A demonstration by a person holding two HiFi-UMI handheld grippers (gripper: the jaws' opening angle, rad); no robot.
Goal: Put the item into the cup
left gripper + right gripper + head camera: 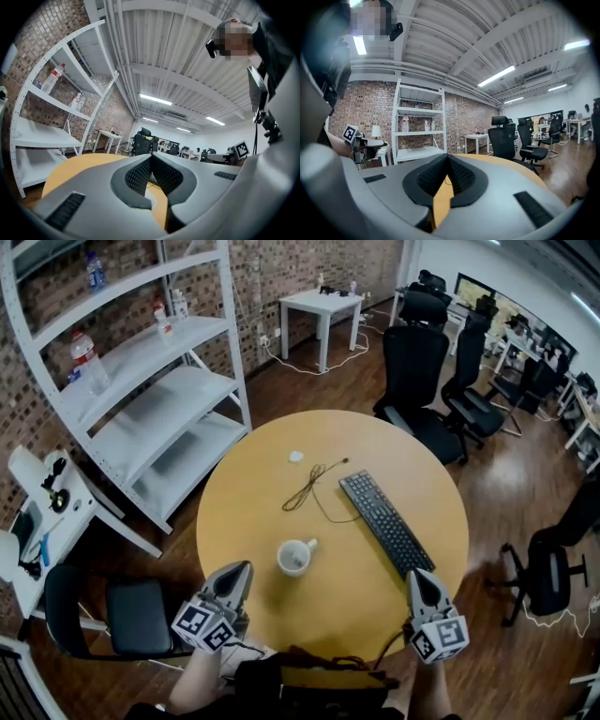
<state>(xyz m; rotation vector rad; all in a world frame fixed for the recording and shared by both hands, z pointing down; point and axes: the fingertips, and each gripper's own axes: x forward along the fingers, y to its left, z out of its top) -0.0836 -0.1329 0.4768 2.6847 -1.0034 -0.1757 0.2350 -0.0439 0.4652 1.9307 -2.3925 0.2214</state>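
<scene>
**Both jaws closed, item lying beyond the cup**

My left hand-held gripper (240, 570) hovers at the tabletop's (253, 493) near edge, jaws together and empty. The white cup (295, 557) stands just right of it. The small white item (296, 457) lies well beyond the cup, near a thin cable (314, 486). Further right are the keyboard (384, 521) and my right hand-held gripper (419, 576), jaws together and empty.

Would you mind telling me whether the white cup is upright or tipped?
Upright: the cup stands on its base, open mouth facing up.
</scene>
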